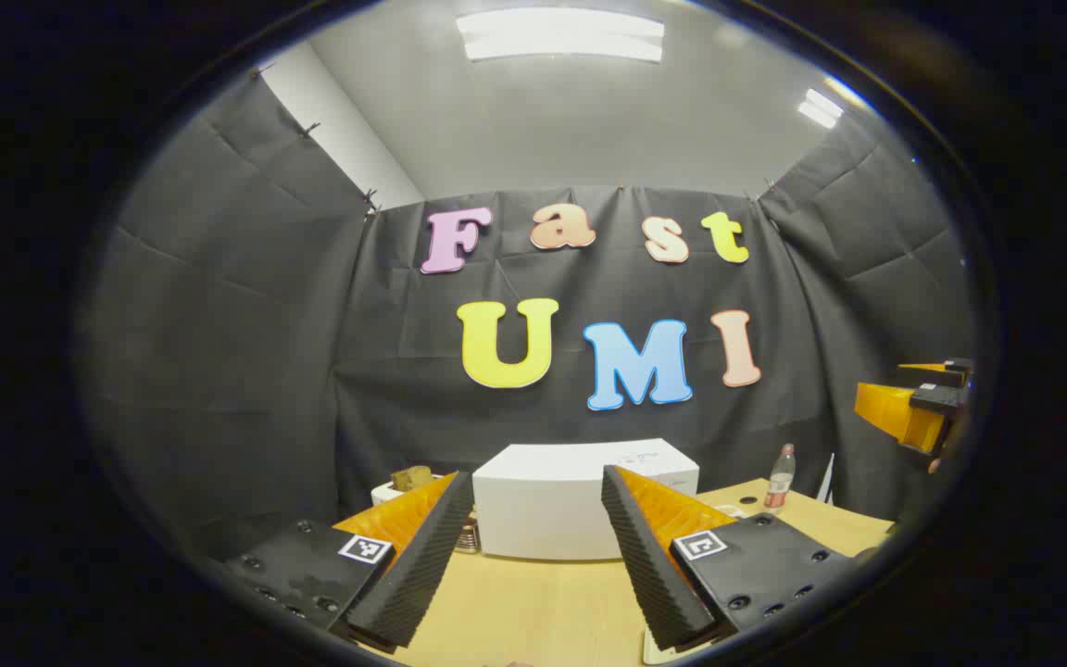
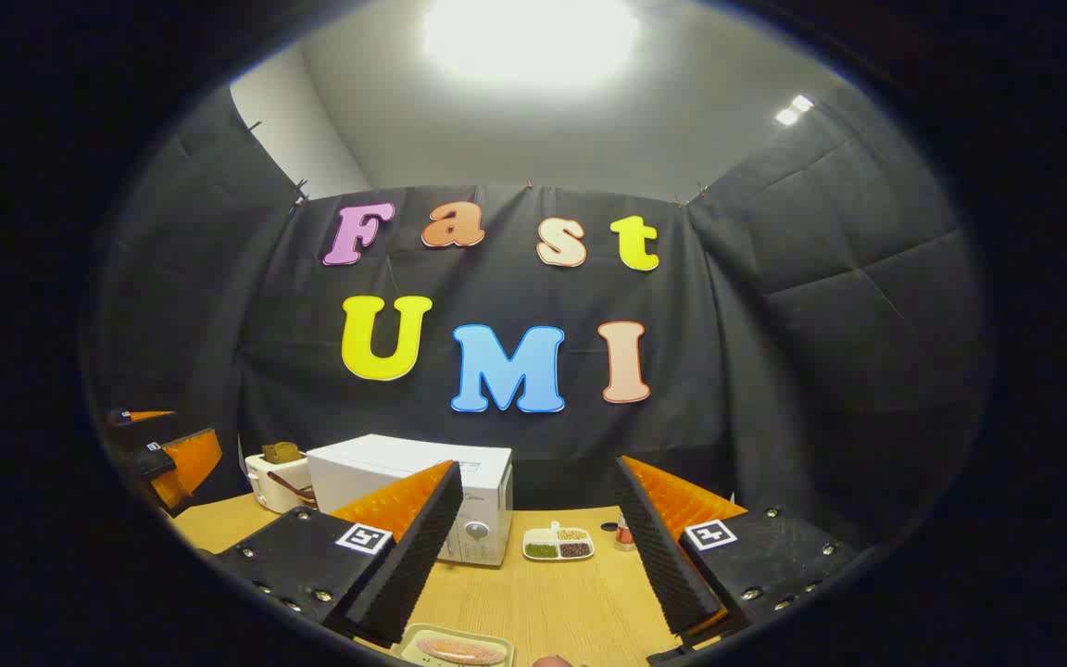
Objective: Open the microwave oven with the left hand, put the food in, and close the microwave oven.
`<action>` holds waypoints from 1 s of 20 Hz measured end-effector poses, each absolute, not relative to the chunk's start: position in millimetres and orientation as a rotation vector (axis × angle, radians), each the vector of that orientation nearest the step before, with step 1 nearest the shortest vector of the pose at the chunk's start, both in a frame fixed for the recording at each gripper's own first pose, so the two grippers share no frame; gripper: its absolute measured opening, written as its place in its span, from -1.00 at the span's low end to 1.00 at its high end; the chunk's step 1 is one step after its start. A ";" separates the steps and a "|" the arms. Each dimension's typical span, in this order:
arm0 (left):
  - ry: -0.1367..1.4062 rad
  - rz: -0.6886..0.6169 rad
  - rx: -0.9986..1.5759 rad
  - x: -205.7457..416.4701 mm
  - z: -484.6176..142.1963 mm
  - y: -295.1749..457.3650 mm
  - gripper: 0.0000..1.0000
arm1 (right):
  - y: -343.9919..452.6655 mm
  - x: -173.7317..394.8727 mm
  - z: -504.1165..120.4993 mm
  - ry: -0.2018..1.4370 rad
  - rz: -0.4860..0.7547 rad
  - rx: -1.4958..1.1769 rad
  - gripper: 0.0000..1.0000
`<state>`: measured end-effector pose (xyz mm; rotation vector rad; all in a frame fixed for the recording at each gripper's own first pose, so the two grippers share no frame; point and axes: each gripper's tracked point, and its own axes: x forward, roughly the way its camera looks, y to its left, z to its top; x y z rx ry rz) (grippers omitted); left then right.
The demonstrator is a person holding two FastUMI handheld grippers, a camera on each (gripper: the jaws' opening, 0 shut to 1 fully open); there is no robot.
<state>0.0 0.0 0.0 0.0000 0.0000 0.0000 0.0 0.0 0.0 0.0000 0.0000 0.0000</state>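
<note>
In the left gripper view, the left gripper (image 1: 533, 547) is hanging above the near part of the wooden table (image 1: 533, 611) with its two fingers standing wide apart and nothing between them. The white microwave oven (image 1: 580, 496) is sitting farther back on the table, framed in the gap between those fingers and well apart from them, its door closed. At the far right edge of this view the right gripper (image 1: 913, 408) is floating higher up; I cannot tell from here how its fingers stand. A small bottle (image 1: 781, 477) is standing on the table to the right of the oven, and a toaster (image 1: 395, 488) is peeking out at the oven's left. In the right gripper view, the right gripper (image 2: 533, 556) is likewise holding its fingers spread with nothing gripped. Here the microwave oven (image 2: 422, 496) is lying far and to the left, partly behind the left finger. A divided dish (image 2: 558, 545) is resting just right of the oven, and a tray of food (image 2: 459, 647) is lying at the near edge, below the fingers.
</note>
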 end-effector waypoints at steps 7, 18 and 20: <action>-0.008 -0.005 0.007 -7.4 9.4 -18.1 0.87 | -13.2 -9.0 0.3 0.006 0.003 -0.007 0.97; 0.015 -0.015 0.001 -9.1 4.5 -60.0 0.87 | -37.3 -14.8 -5.6 0.013 0.030 0.010 0.97; 0.016 -0.015 -0.002 -6.4 2.9 -69.0 0.87 | -38.7 -18.0 -6.8 0.017 0.049 0.024 0.97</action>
